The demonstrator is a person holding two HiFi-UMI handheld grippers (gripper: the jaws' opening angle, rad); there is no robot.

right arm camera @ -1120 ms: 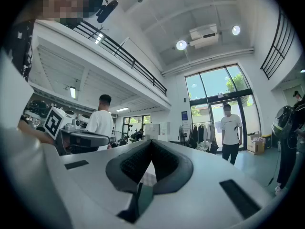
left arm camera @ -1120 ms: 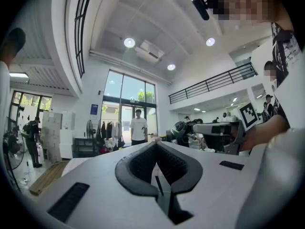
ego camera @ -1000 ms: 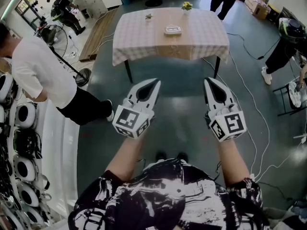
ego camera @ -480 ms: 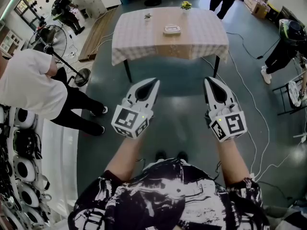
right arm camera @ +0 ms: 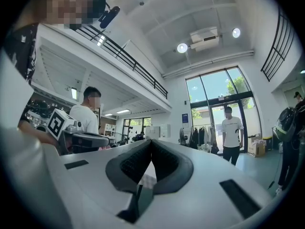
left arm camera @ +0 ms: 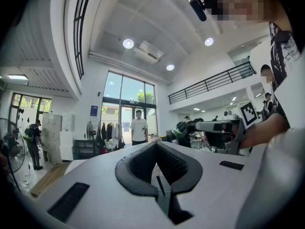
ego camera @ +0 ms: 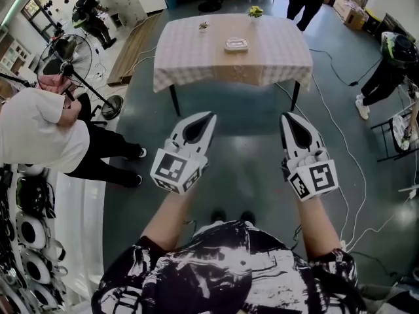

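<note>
White left tongs [ego camera: 209,116] & right tongs [ego camera: 287,117] were each pressed together, empty, side by side above grey floor [ego camera: 249,156]. Dish [ego camera: 236,43] sat on checked-cloth bench [ego camera: 190,64], well ahead.

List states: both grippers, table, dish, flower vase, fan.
left gripper: shut, empty, in the air.
right gripper: shut, empty, in the air.
table: standing, draped in checked cloth.
dish: flat on the table.
flower vase: upright, at table's far edge.
pedestal fan: upright; running or not, cannot tell.
</note>
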